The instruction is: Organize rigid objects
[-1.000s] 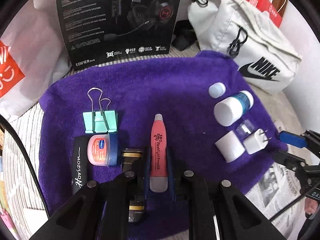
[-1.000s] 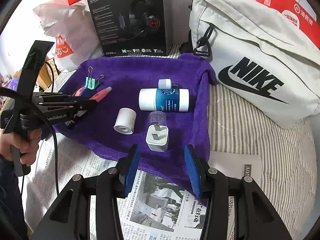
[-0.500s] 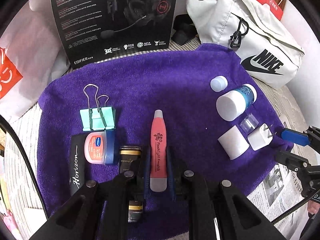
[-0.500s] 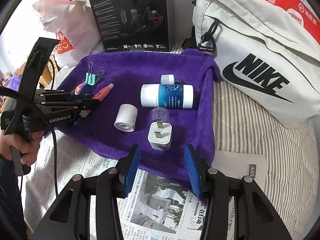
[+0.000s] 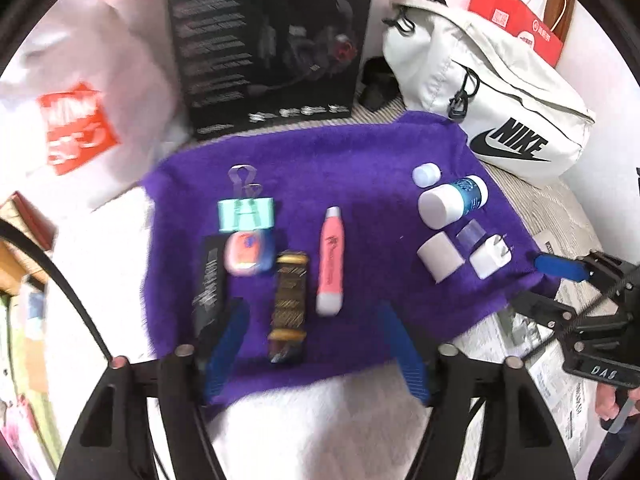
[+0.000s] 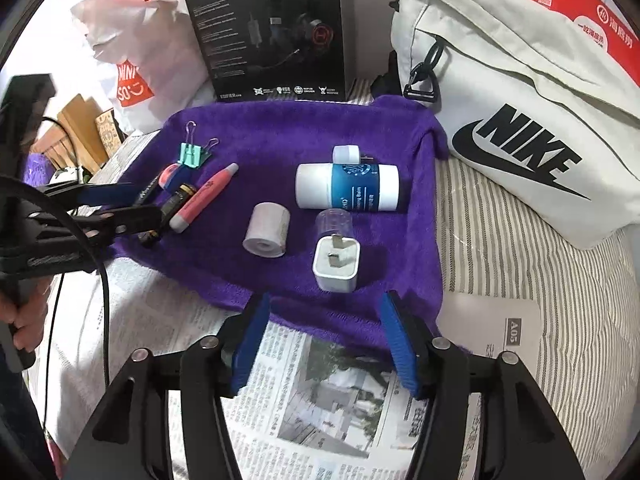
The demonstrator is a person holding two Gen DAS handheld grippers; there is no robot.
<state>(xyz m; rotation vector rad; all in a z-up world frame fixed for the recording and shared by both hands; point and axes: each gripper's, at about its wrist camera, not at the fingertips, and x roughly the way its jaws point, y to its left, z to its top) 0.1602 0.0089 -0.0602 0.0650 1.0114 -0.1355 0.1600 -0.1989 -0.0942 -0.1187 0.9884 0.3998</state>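
Bare purple towel (image 6: 280, 128) beyond clutter

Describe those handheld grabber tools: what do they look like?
Both the left gripper and right gripper are black plastic frames with silver bolts and ribbed blue finger pads. A black cable trails from the left one, whose side carries white lettering.

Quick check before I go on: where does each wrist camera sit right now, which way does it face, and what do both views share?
Left wrist: on the left gripper, looking steeply down at the purple towel; its own opening jaws show with nothing between them, plus the right gripper at right.
Right wrist: on the right gripper, at the towel's near edge over newspaper, facing the white charger plug; its own opening jaws are empty, and the left gripper shows at left.
Shared: towel, pink pen, charger plug, Nike bag.
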